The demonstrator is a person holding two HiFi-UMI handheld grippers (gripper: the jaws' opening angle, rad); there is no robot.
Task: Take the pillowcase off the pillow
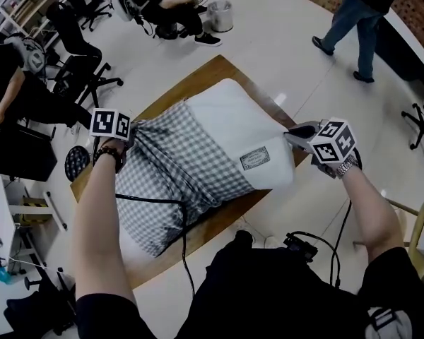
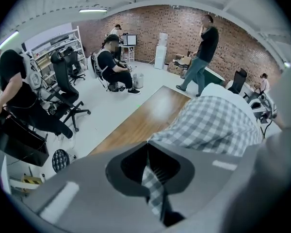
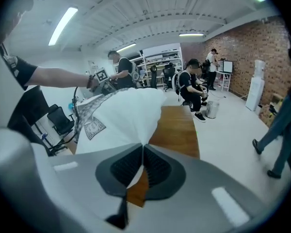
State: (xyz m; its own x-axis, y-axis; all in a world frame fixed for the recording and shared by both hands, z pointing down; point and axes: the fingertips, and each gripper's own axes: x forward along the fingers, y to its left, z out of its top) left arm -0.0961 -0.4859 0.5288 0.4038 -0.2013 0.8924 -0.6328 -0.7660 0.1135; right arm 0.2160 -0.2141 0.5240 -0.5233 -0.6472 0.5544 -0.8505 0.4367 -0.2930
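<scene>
Pillowcase [image 1: 175, 176] pinched by left gripper [image 2: 147, 148]; right gripper [image 3: 142, 148] pinches pillow [image 1: 230, 115] corner.

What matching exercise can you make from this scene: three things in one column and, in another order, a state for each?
Things:
1. left gripper
2. right gripper
3. pillowcase

States:
A. shut on a corner of the white pillow
B. checked, covers only part of the pillow
C. shut on the pillowcase

Pairs: 1-C, 2-A, 3-B.

Checked woven cloth pillowcase [image 1: 173, 179], smooth white fabric pillow [image 1: 233, 122], glossy wooden table [image 1: 198, 80].
</scene>
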